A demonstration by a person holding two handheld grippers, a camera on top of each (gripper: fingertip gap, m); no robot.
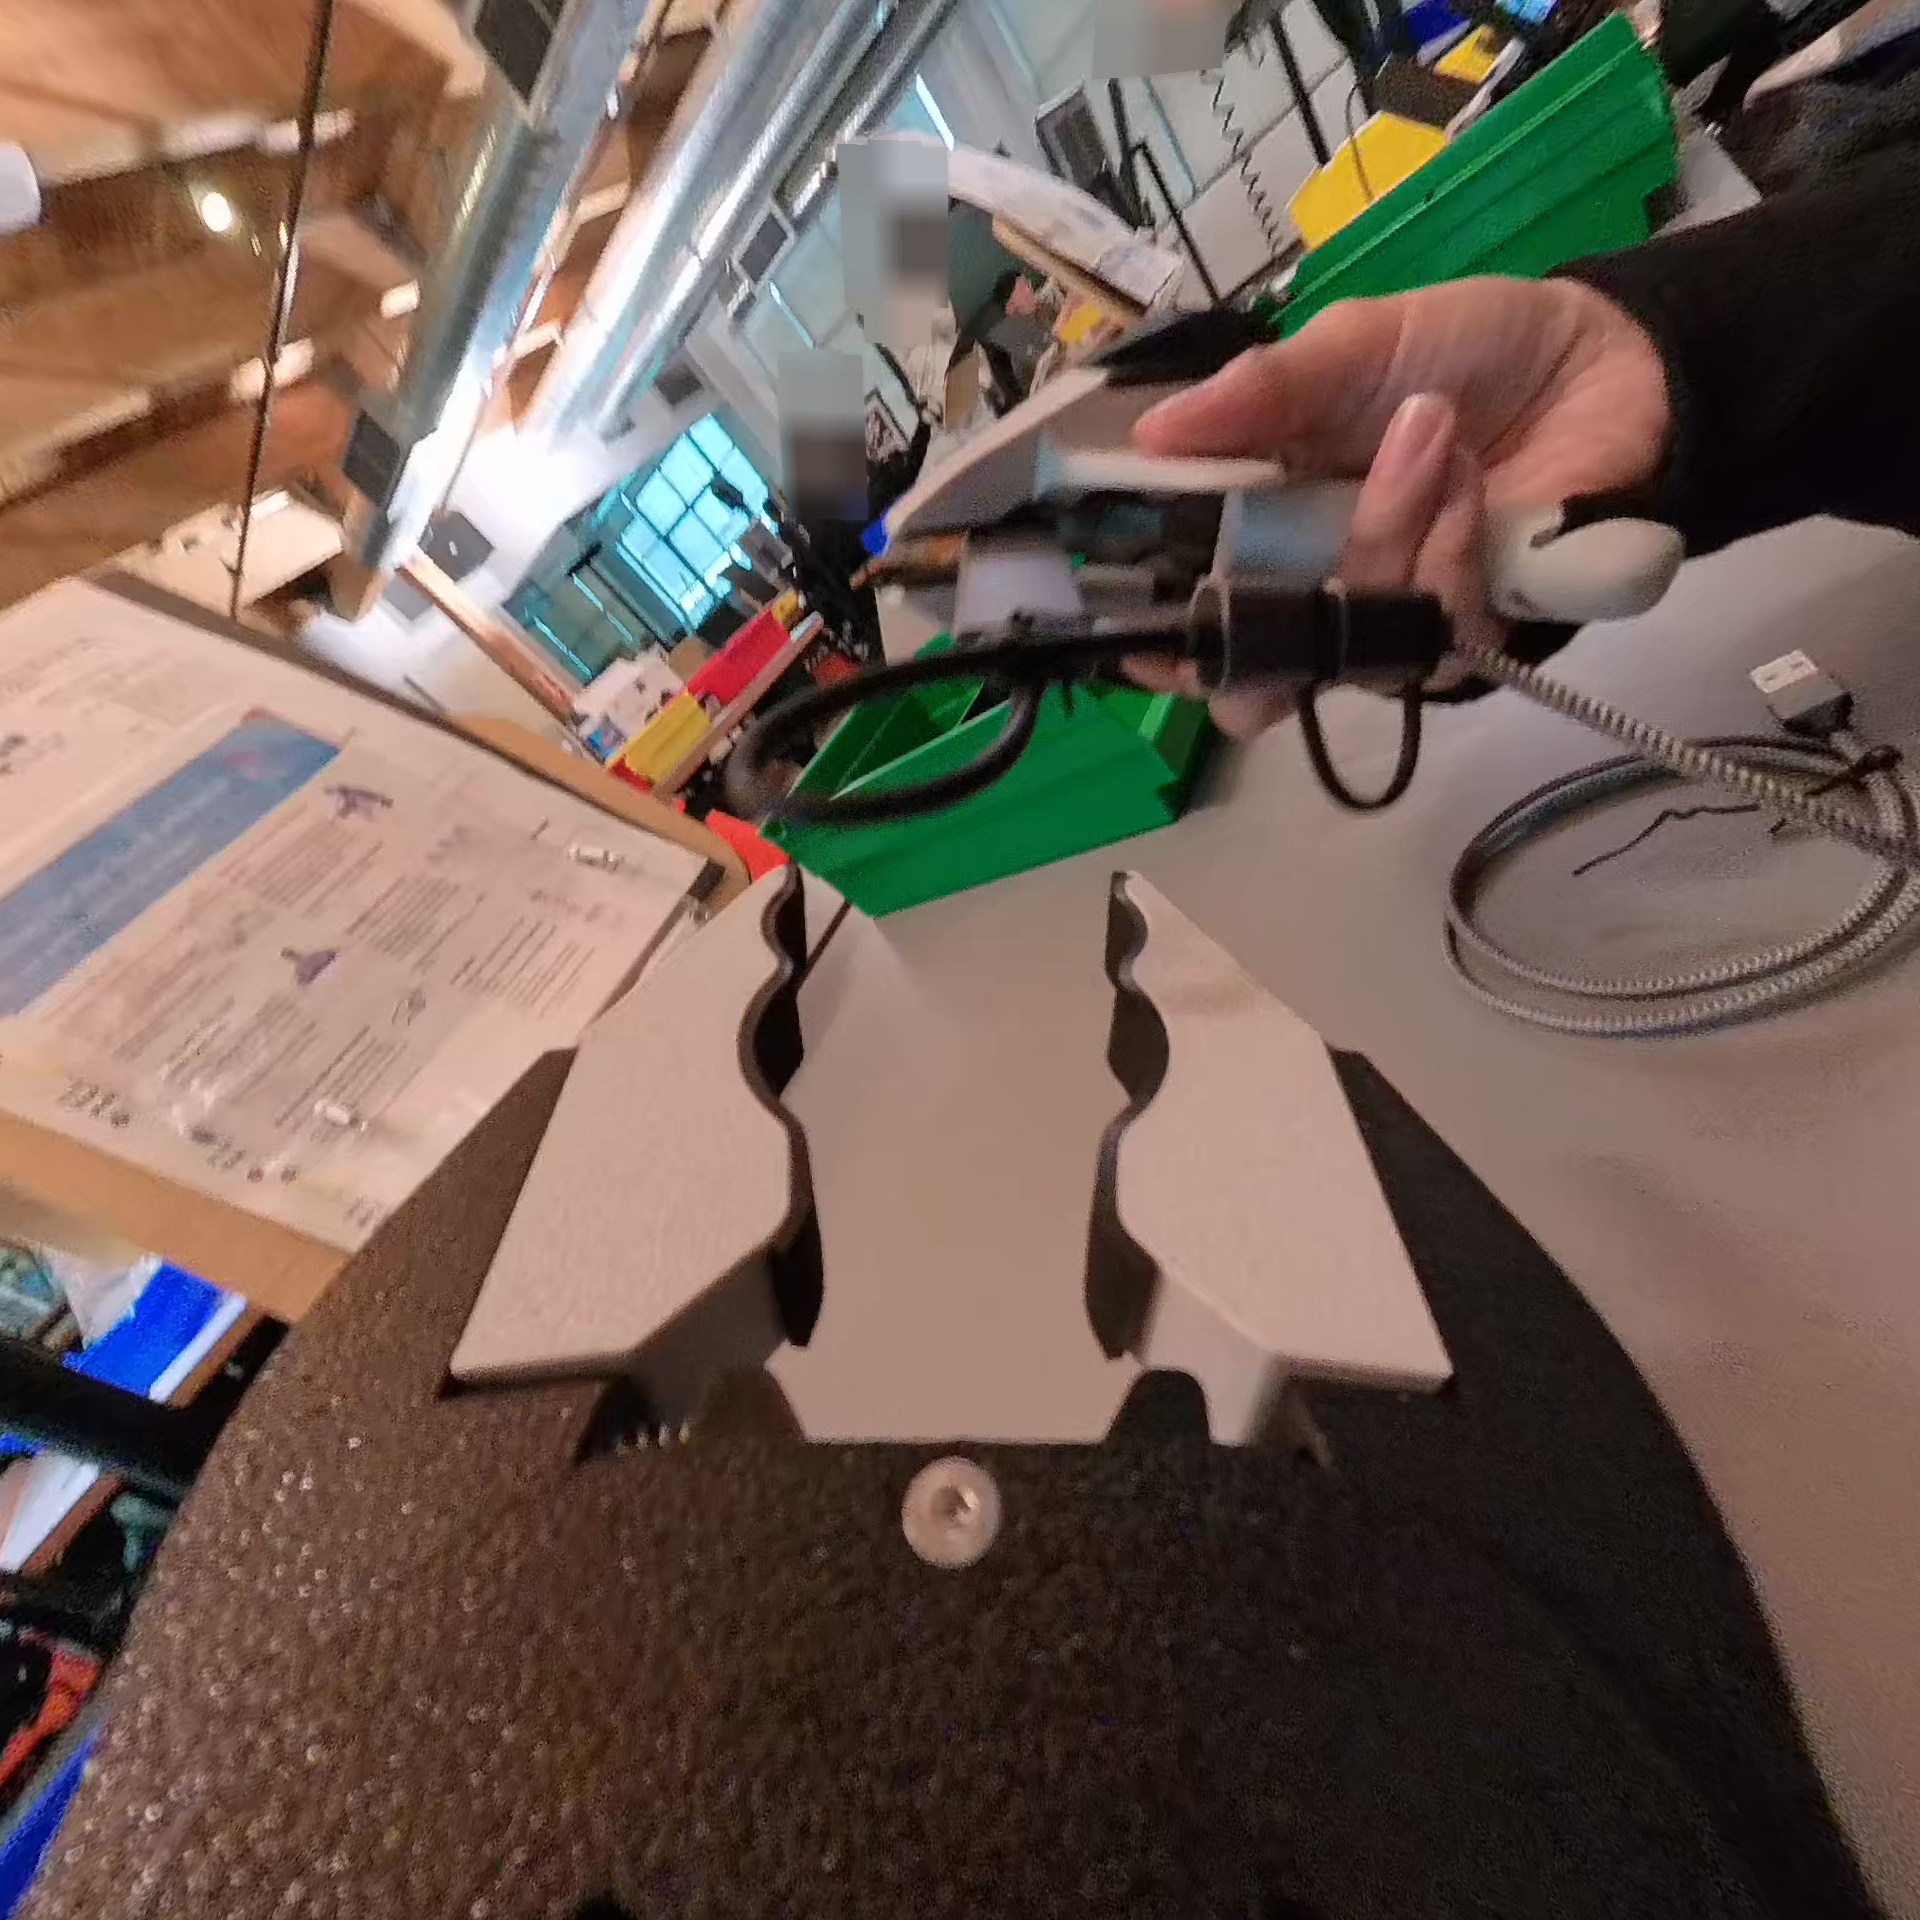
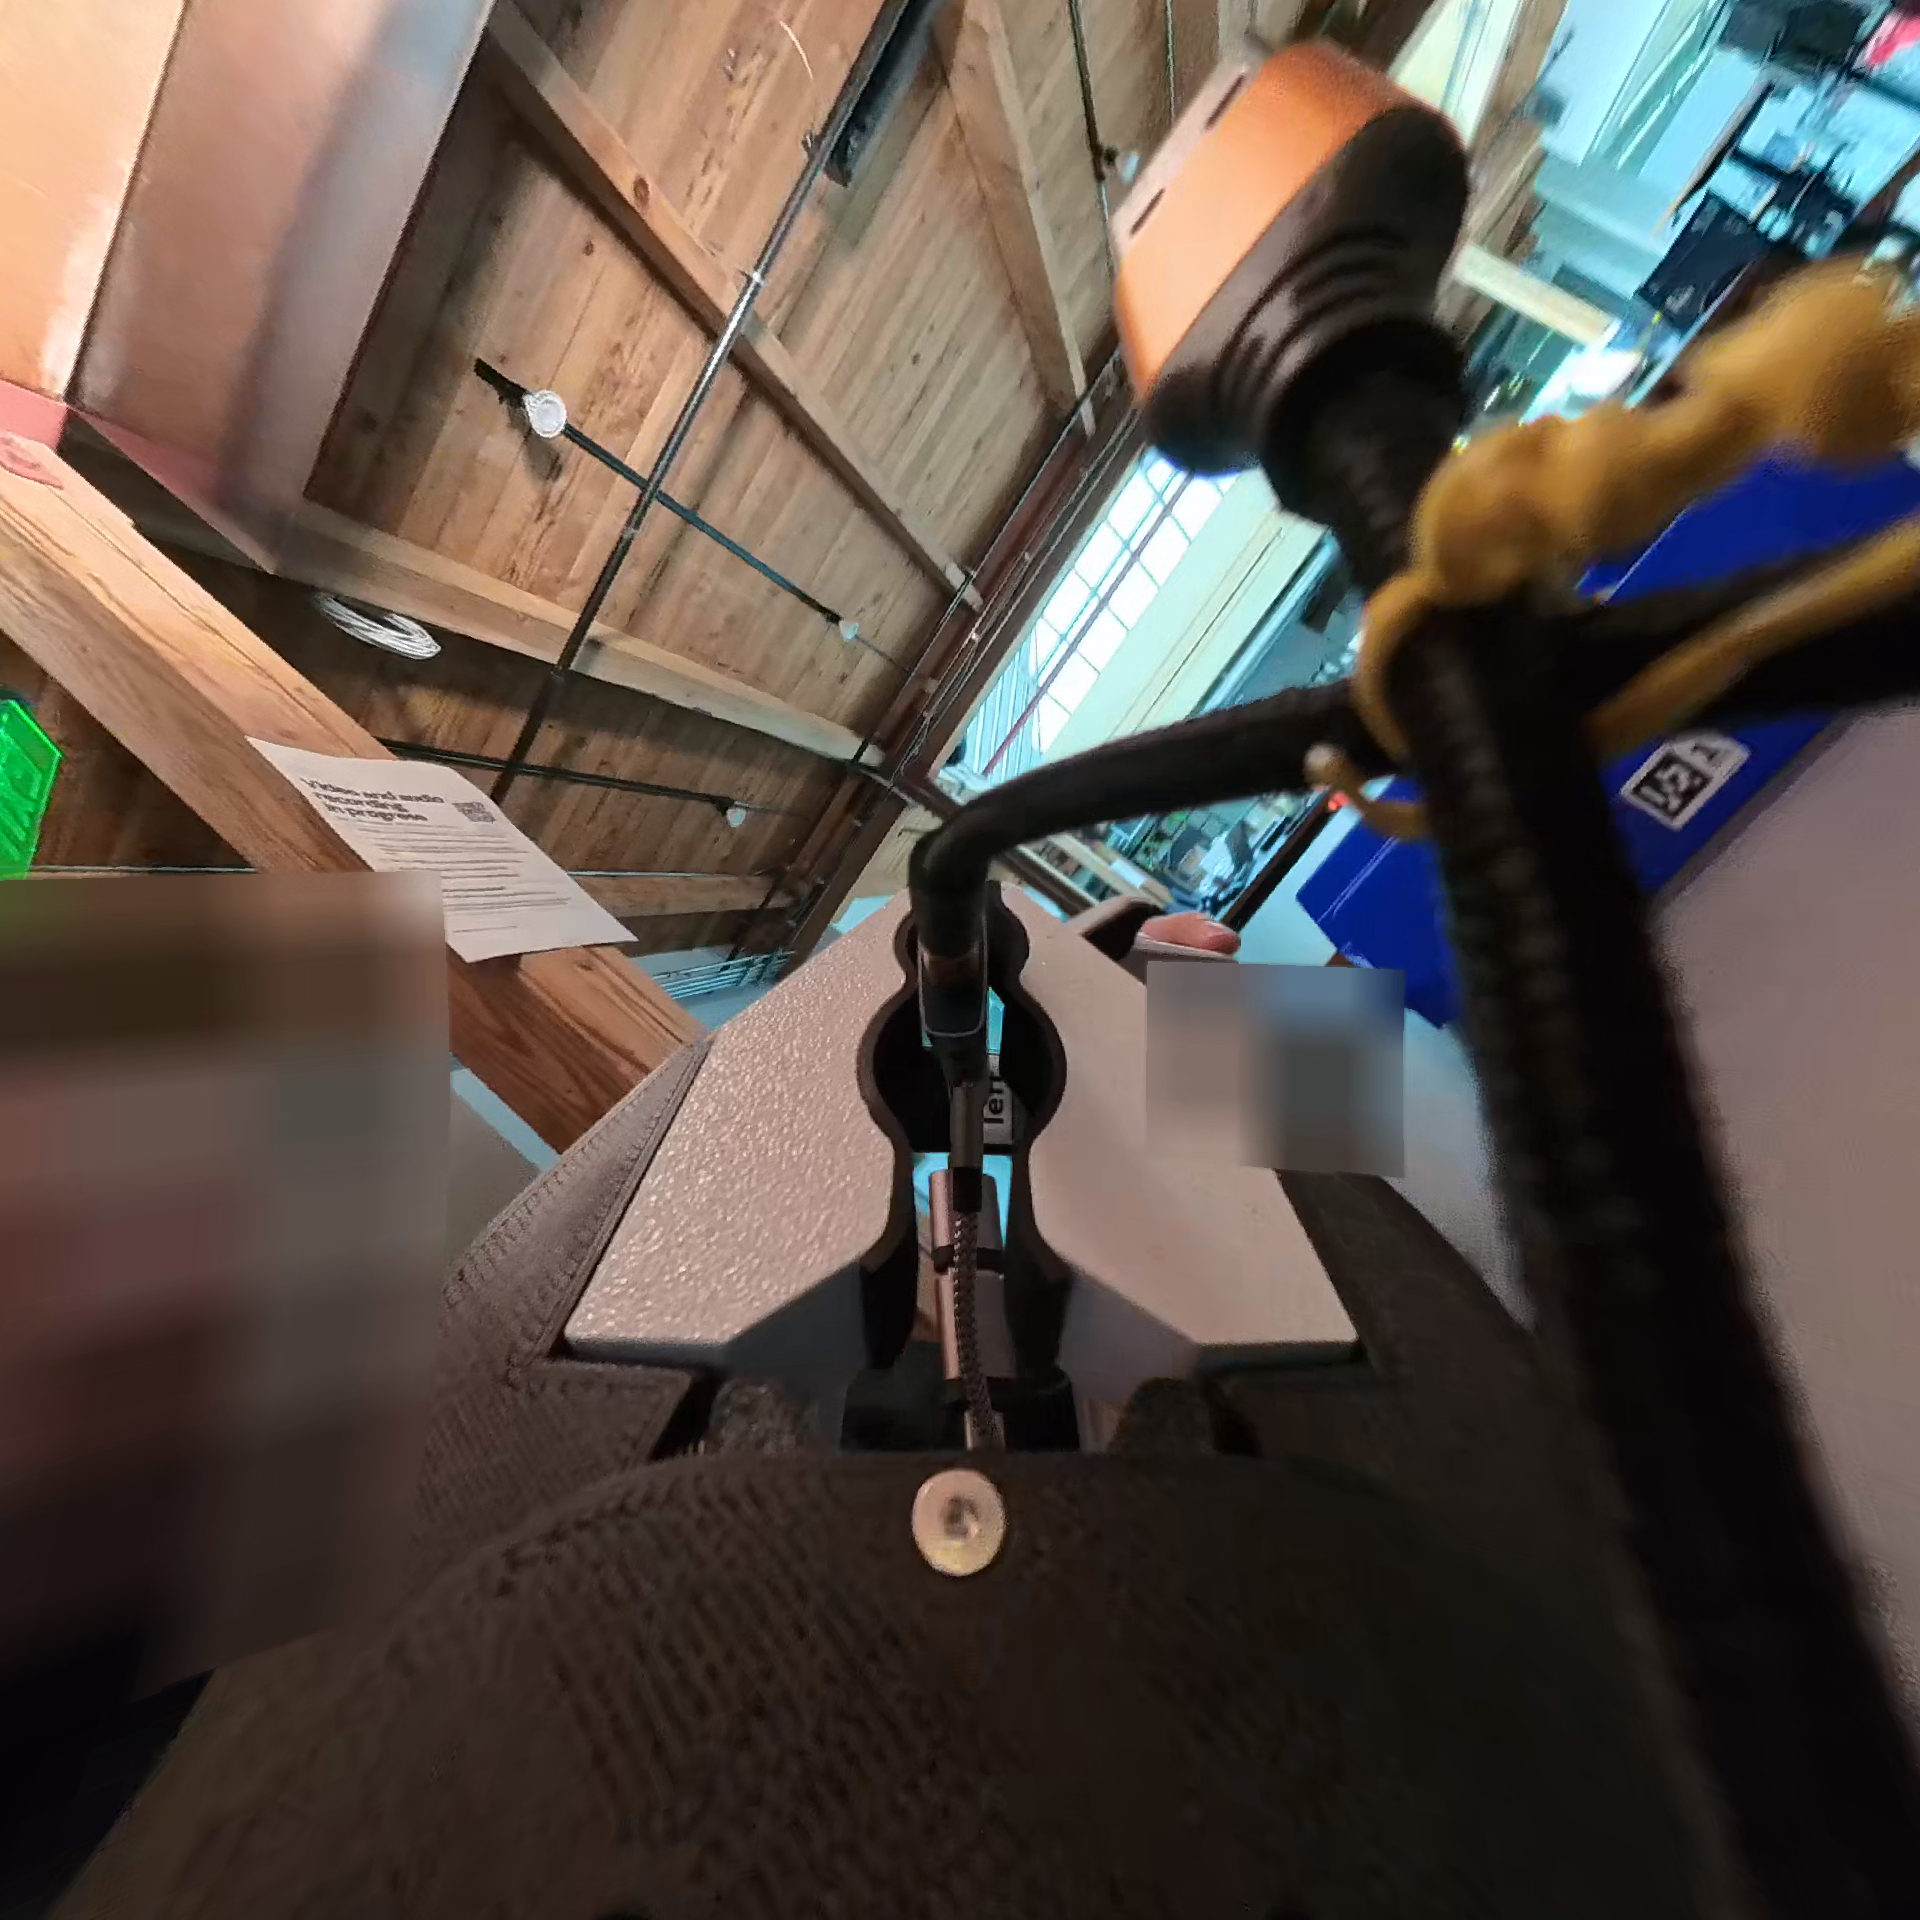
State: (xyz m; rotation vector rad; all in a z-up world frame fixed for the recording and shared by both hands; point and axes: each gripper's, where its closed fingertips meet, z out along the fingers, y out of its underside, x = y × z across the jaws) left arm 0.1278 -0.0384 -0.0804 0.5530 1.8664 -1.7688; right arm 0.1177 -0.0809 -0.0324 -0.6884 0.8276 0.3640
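My left gripper point(image 1: 956, 904) is open and empty, its grey fingers point(image 1: 644, 1122) spread above a grey table point(image 1: 1403, 1195). Ahead of it, a hand point(image 1: 1455, 416) holds my right gripper point(image 1: 925, 514) in the air, with a black cable loop point(image 1: 894, 727) hanging under it. In the right wrist view, my right gripper point(image 2: 951, 940) is shut on the black cable point(image 2: 1091, 769). The cable rises from between the fingertips and curves right. A braided lead with a silver connector point(image 2: 961, 1231) lies between the fingers lower down. An orange and black plug point(image 2: 1278, 239) and a yellow tie point(image 2: 1538, 540) hang close to the lens.
A green bin point(image 1: 1039, 821) stands on the table beyond my left gripper. A coiled braided cable point(image 1: 1662, 977) lies at the right. A board with printed sheets point(image 1: 312, 935) is at the left. A blue bin point(image 2: 1766, 644) is at the right of the right wrist view, under wooden ceiling beams point(image 2: 208, 665). Some 7 cm of space lies between my two pairs of fingers.
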